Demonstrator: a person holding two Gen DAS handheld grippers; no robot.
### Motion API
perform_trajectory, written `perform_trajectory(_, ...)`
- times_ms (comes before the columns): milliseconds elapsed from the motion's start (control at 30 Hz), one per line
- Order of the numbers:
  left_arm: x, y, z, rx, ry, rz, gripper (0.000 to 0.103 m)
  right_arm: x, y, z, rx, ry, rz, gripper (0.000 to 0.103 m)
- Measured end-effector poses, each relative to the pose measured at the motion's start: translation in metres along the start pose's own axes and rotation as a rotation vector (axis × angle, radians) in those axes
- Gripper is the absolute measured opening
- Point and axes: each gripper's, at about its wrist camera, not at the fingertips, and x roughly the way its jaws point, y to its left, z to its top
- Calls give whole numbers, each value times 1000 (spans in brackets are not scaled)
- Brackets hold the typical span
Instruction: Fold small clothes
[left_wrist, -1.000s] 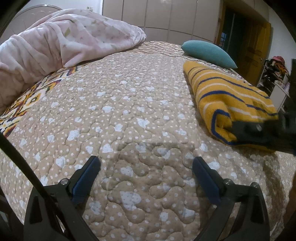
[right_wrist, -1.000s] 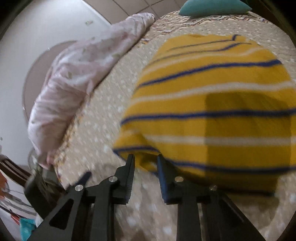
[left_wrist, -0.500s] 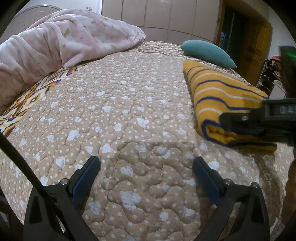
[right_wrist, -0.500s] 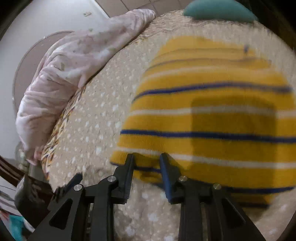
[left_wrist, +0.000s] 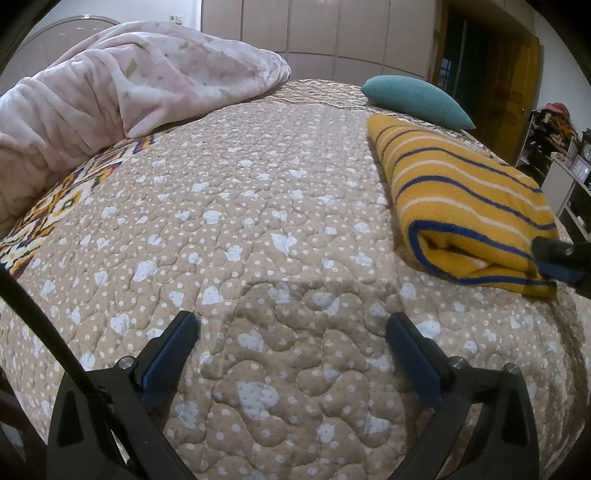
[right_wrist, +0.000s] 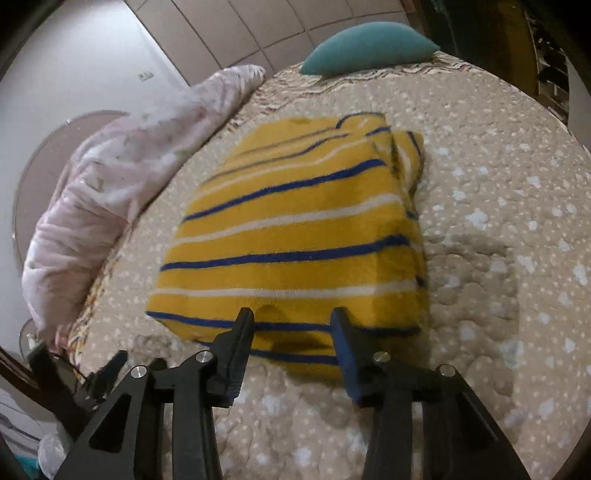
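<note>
A folded yellow garment with blue and white stripes (left_wrist: 458, 199) lies on the beige quilted bedspread (left_wrist: 258, 221) at the right. It fills the middle of the right wrist view (right_wrist: 295, 240). My right gripper (right_wrist: 291, 325) is open and empty, its fingertips just at the garment's near folded edge; it also shows at the right edge of the left wrist view (left_wrist: 565, 258). My left gripper (left_wrist: 291, 332) is open and empty, low over bare quilt well left of the garment.
A pink crumpled blanket (left_wrist: 129, 85) lies at the bed's far left. A teal cushion (left_wrist: 413, 96) sits beyond the garment. The bed edge drops off right of the garment, with a shelf (left_wrist: 565, 155) and a wooden door (left_wrist: 517, 85) behind.
My right gripper was shut on the garment's near edge; it has opened, let go and pulled back a little. The garment now lies flat. The left gripper has not moved.
</note>
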Motion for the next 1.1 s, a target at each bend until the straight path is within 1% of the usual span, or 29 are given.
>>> perform_trajectory(100, 0, -1, 0, 8, 3, 13, 102, -19, 0, 6, 28, -72, 37, 47)
perform_trajectory(167, 0, 0, 0, 10, 3, 17, 102, -21, 3, 15, 25, -109, 73, 47)
perform_trajectory(233, 0, -1, 0, 10, 3, 14, 102, -14, 2, 19, 40, -104, 103, 48)
perform_trajectory(267, 0, -1, 0, 11, 3, 16, 102, -3, -1, 21, 62, -83, 121, 51)
perform_trajectory(333, 1, -1, 0, 13, 5, 18, 102, 24, -16, 18, 105, -5, 120, 49)
perform_trajectory(400, 0, -1, 0, 11, 3, 17, 102, 23, -21, 15, 112, -35, 141, 48)
perform_trajectory(467, 1, -2, 0, 13, 3, 22, 102, 12, -16, 16, 105, -39, 132, 48)
perform_trajectory(533, 1, -2, 0, 17, 4, 30, 103, 2, -14, 19, 97, -74, 137, 48)
perform_trajectory(633, 1, -3, 0, 19, 3, 38, 103, -12, -13, 40, 106, -147, 155, 48)
perform_trajectory(700, 1, -4, 0, 19, 4, 39, 103, -8, -13, 55, 114, -149, 170, 49)
perform_trajectory(733, 1, -4, 0, 20, 4, 40, 103, 2, -15, 63, 124, -133, 180, 49)
perform_trajectory(767, 1, -4, 0, 19, 4, 39, 103, 15, -19, 70, 134, -97, 188, 49)
perform_trajectory(800, 1, -4, 1, 19, 4, 38, 103, 25, -23, 73, 140, -77, 177, 43)
perform_trajectory(833, 0, -4, 1, 19, 4, 37, 103, 31, -30, 76, 142, -80, 139, 36)
perform_trajectory(867, 0, -4, 0, 19, 3, 36, 103, 32, -34, 77, 133, -93, 83, 23)
perform_trajectory(900, 0, -4, 1, 19, 3, 36, 103, 28, -36, 77, 115, -103, 38, 21)
perform_trajectory(967, 0, -5, 1, 19, 3, 38, 103, 14, -37, 70, 104, -135, 6, 22)
perform_trajectory(1000, 1, -6, 0, 20, 3, 40, 103, 6, -36, 64, 94, -148, -29, 22)
perform_trajectory(1033, 0, -5, 0, 19, 2, 38, 103, -1, -36, 57, 72, -153, -82, 26)
perform_trajectory(1067, 0, -4, 0, 18, 1, 37, 103, -6, -36, 50, 47, -150, -181, 52)
perform_trajectory(1100, 0, -4, 0, 17, 1, 35, 103, -9, -38, 43, 25, -147, -267, 65)
